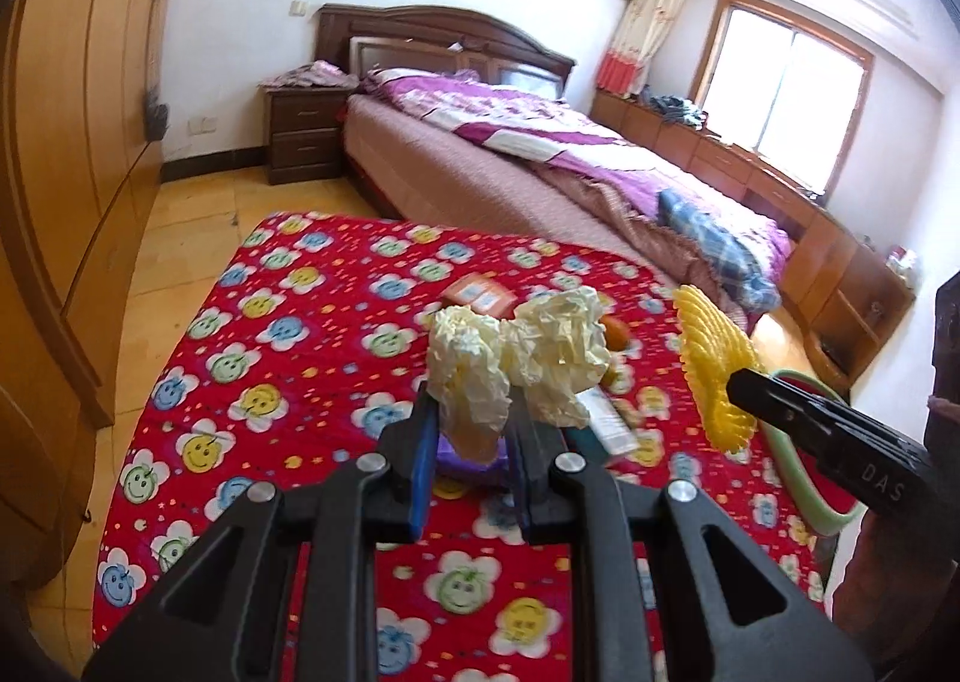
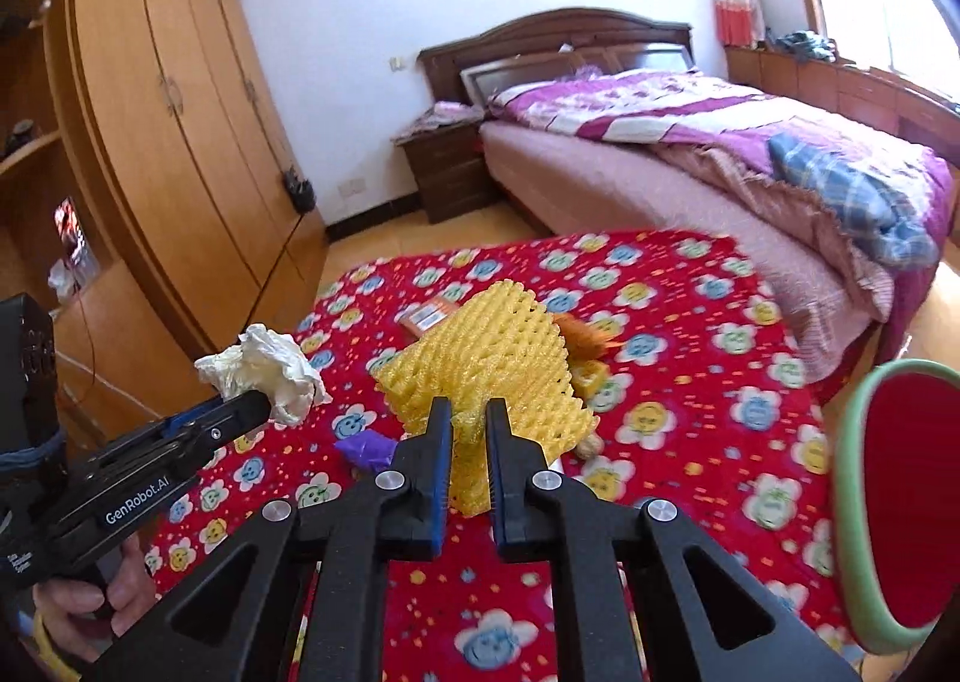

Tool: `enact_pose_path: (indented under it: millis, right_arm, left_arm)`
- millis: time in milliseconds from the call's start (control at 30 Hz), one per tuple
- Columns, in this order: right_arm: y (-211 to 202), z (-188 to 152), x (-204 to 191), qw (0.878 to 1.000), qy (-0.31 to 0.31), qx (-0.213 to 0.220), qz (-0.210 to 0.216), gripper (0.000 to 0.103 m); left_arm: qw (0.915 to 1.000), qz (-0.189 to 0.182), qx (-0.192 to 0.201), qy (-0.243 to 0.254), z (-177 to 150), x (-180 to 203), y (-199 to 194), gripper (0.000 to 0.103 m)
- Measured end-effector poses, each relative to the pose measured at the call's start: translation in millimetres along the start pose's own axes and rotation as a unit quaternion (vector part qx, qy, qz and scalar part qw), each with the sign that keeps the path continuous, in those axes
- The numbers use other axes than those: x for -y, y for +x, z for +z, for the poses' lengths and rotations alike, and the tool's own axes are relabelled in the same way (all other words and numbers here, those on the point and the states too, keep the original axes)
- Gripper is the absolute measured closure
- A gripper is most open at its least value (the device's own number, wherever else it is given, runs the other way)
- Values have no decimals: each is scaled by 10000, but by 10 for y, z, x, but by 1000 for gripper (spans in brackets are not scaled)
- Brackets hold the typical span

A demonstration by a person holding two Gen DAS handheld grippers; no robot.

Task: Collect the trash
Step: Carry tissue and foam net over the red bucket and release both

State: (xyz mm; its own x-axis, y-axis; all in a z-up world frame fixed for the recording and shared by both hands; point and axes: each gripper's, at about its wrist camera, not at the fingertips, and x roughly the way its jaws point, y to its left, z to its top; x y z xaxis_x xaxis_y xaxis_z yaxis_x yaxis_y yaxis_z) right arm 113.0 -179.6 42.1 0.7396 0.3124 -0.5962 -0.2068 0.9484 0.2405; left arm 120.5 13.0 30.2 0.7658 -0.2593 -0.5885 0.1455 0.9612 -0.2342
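Both tools are loaded and raised above the table [image 2: 690,322], which is covered by a red smiley-flower cloth. The left tool [image 1: 471,412] is clamped narrow on a crumpled cream tissue wad [image 1: 516,358]; only the lower tail of the wad sits between the pads, and the bulk stands free above them. The right tool [image 2: 468,424] is pinched nearly closed on a yellow foam fruit net [image 2: 498,358], gripped at its near lower edge, the rest fanning out beyond the tips.

Risks: the tissue is held by a thin tail and could tear or slip out in a quick swing. The foam net is springy and caught at one edge; it may pull free or brush loose items below. A green-rimmed red bin [image 2: 900,502] stands at the right edge of the table; the left load must cross over to reach it, which could bring the two tools together.

Remaining on the table, well beyond the tips: an orange packet [image 1: 480,292], orange peel [image 2: 591,337], a purple wrapper [image 2: 366,451].

Pose: both tools point forward and downward, side by side. A hand [image 2: 90,598] grips the left handle.
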Motion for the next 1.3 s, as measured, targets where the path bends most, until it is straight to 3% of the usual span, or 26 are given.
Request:
enact_pose_path:
  millis: [567,900,1300]
  right_arm:
    - [-1040,-250,818,9907,763,670,-905,92]
    - [-1363,-461,1268,9796,1165,819,-1420,92]
    - [-1502,-702,1796,9654,1673,812,-1826,92]
  left_arm:
    - [9929,-924,-90,739,-21,1028,-95,82]
    - [9820,-1277,-102,1390,-105,1732,49,82]
    - [9633,-1686,-425,2047,-289,2479,406,82]
